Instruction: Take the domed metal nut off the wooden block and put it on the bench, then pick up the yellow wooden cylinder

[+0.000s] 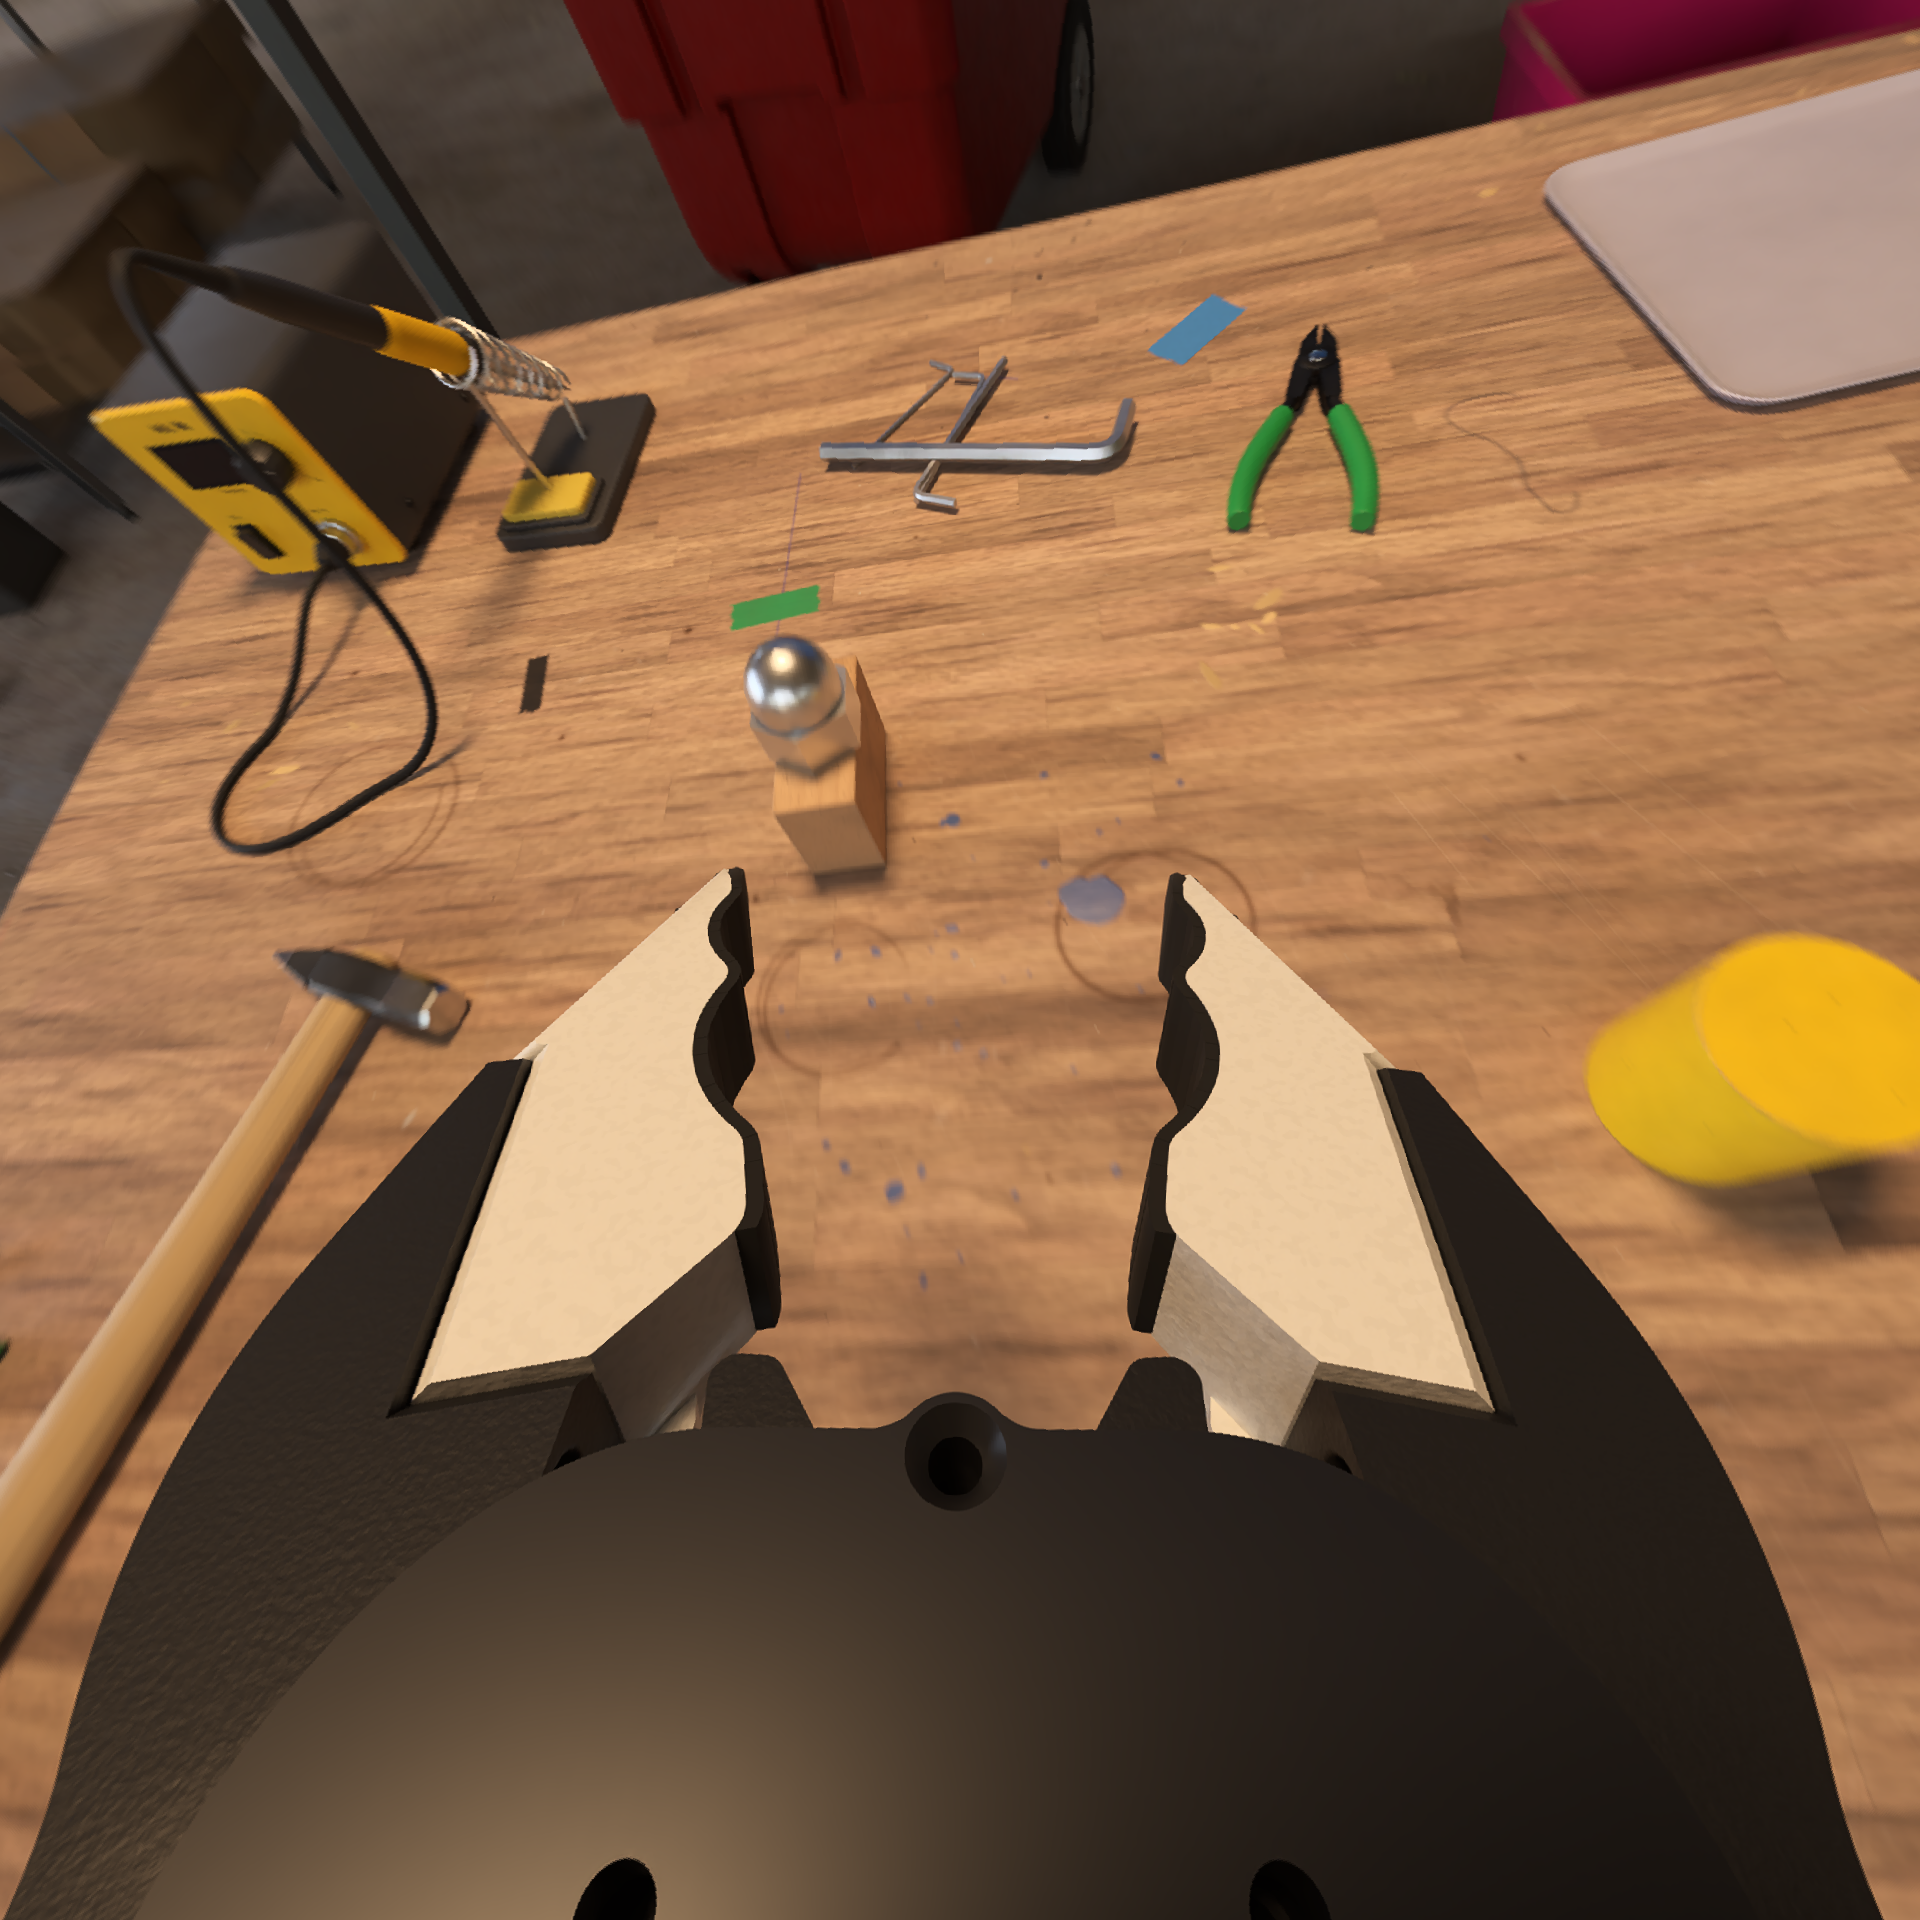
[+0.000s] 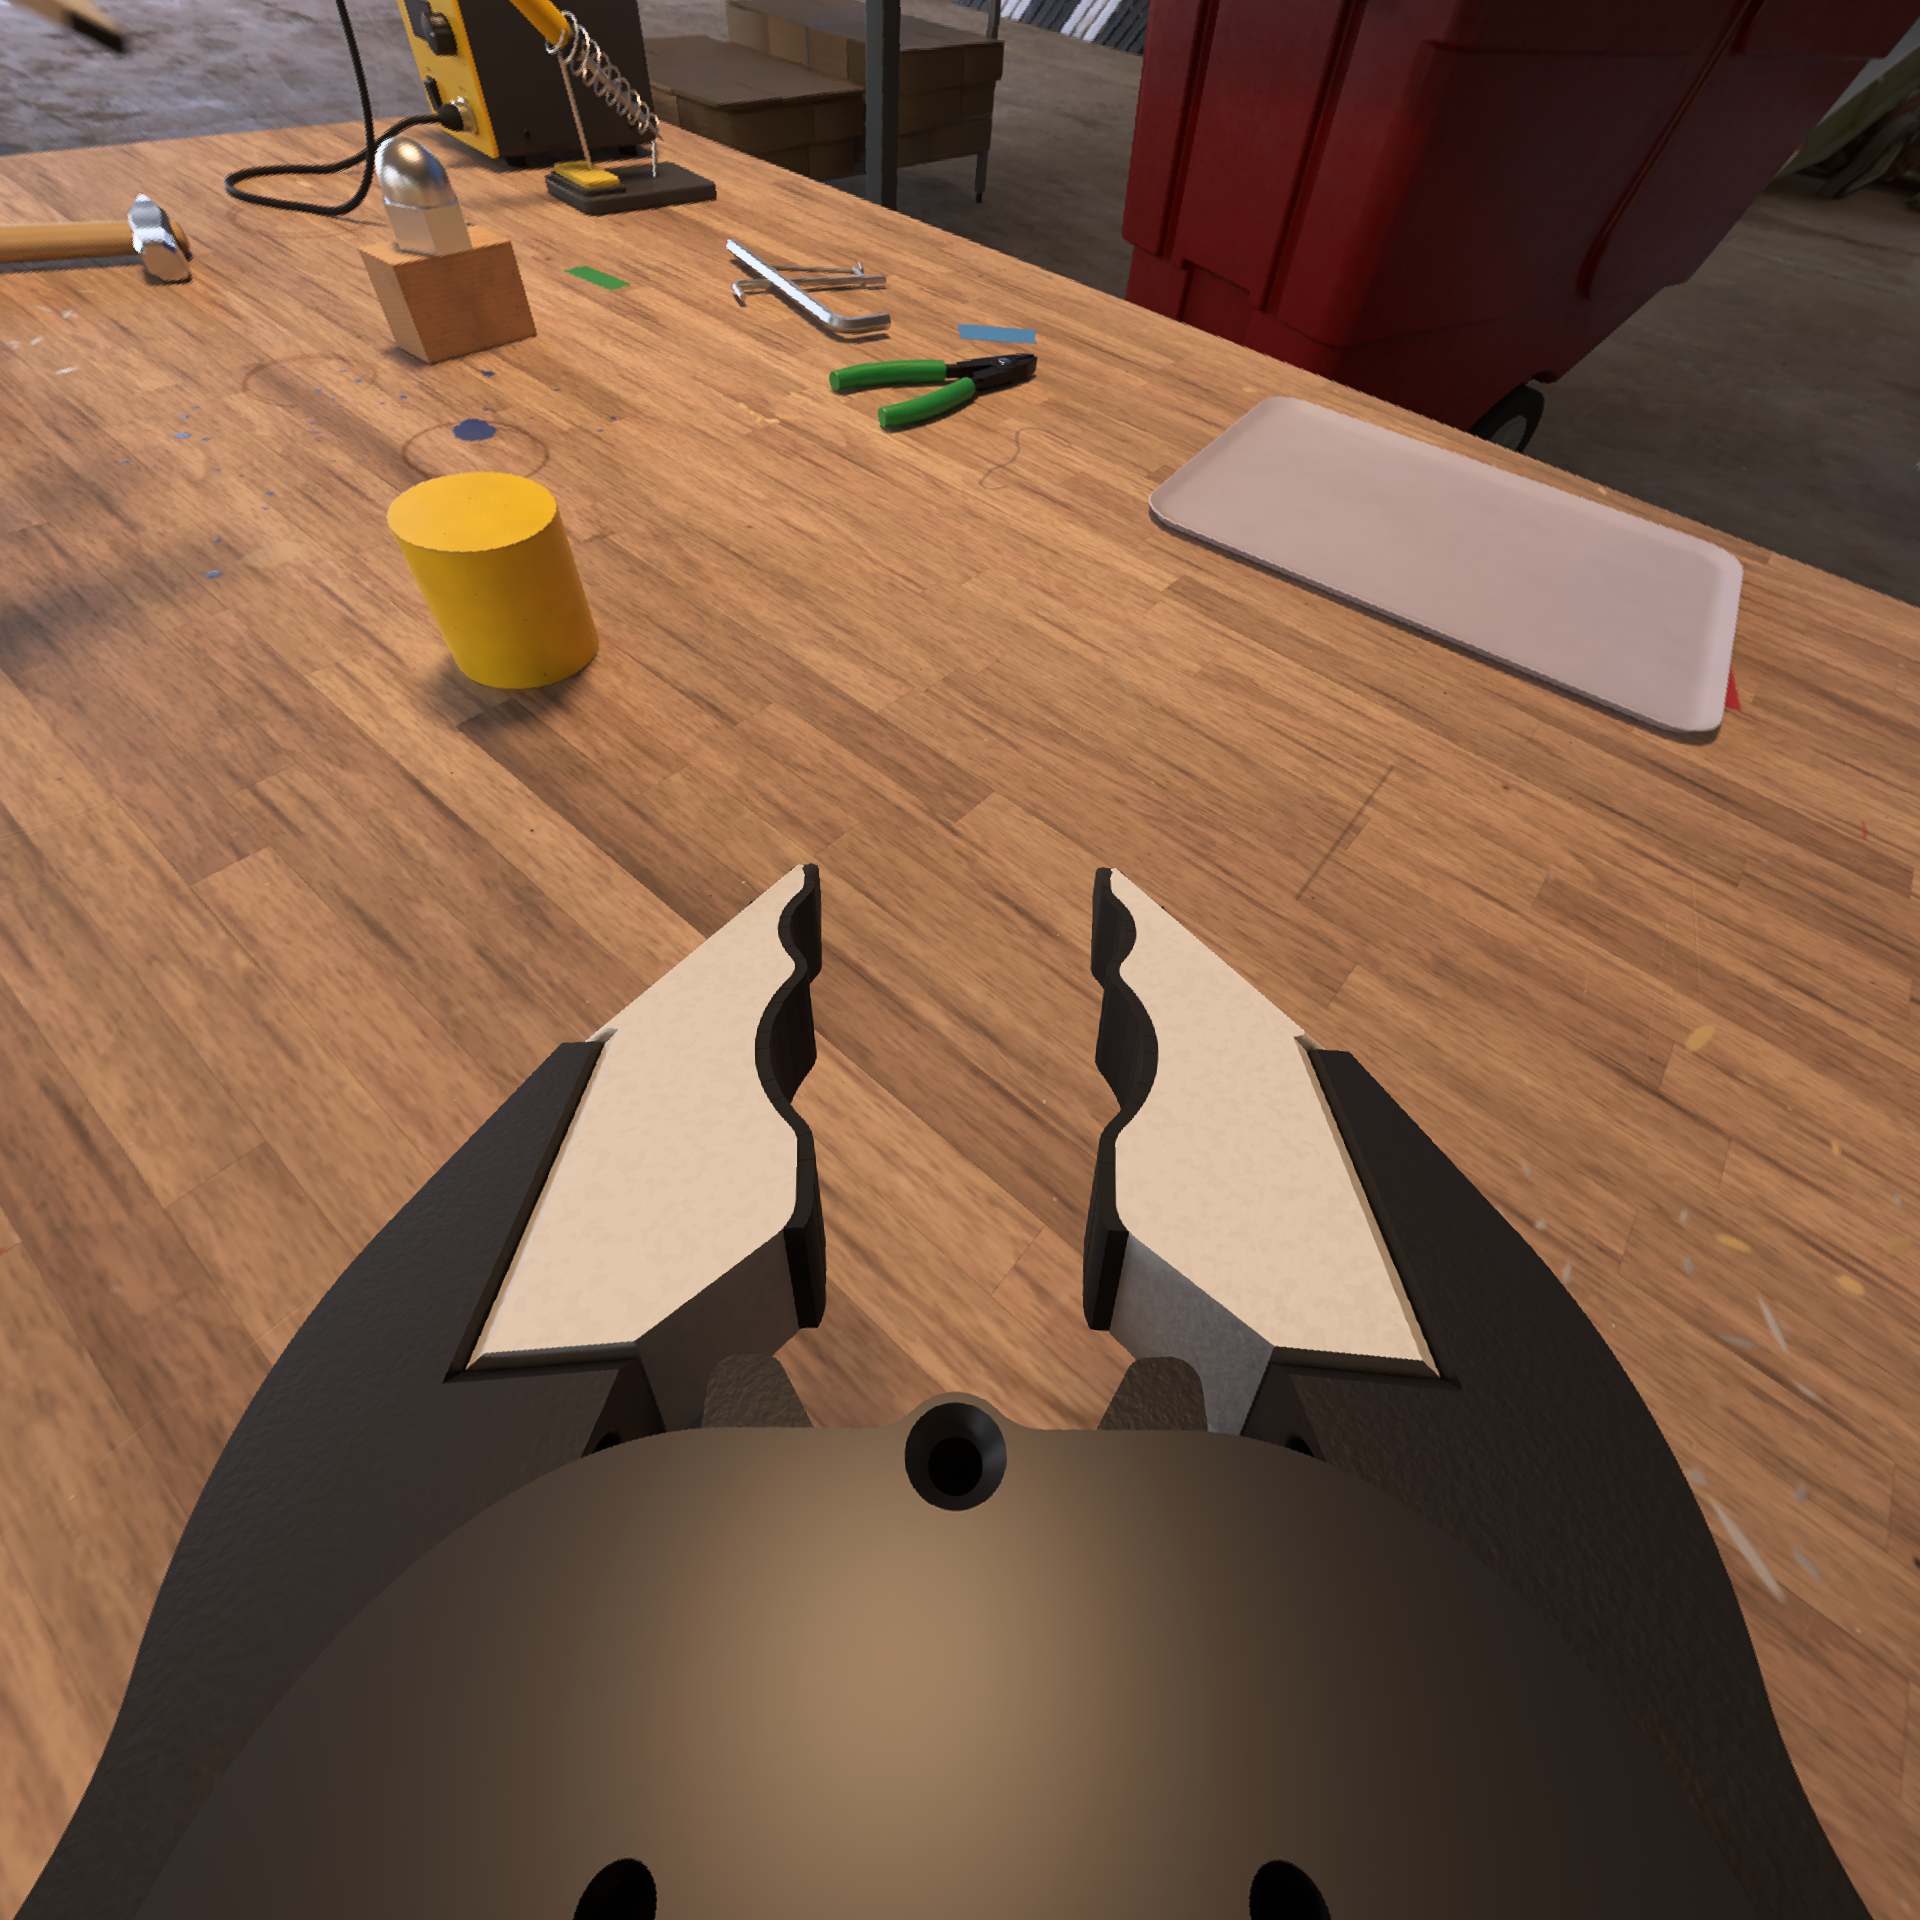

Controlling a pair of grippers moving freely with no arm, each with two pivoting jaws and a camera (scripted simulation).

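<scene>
The domed metal nut (image 1: 795,698) sits upright on top of the wooden block (image 1: 840,800) on the bench, ahead of my left gripper (image 1: 956,883), which is open, empty and above the bench, short of the block. The yellow wooden cylinder (image 1: 1766,1060) stands at the right edge of the left wrist view. In the right wrist view the cylinder (image 2: 490,578) stands upright at the left middle, with the nut (image 2: 418,197) on the block (image 2: 452,296) farther back. My right gripper (image 2: 956,878) is open and empty, to the right of and nearer than the cylinder.
A hammer (image 1: 208,1174) lies to the left. A soldering station (image 1: 260,468) with its cable and stand (image 1: 577,473), hex keys (image 1: 977,442), green-handled pliers (image 1: 1309,436) and a pale tray (image 2: 1455,561) lie farther back. A red bin (image 2: 1455,177) stands beyond the bench edge.
</scene>
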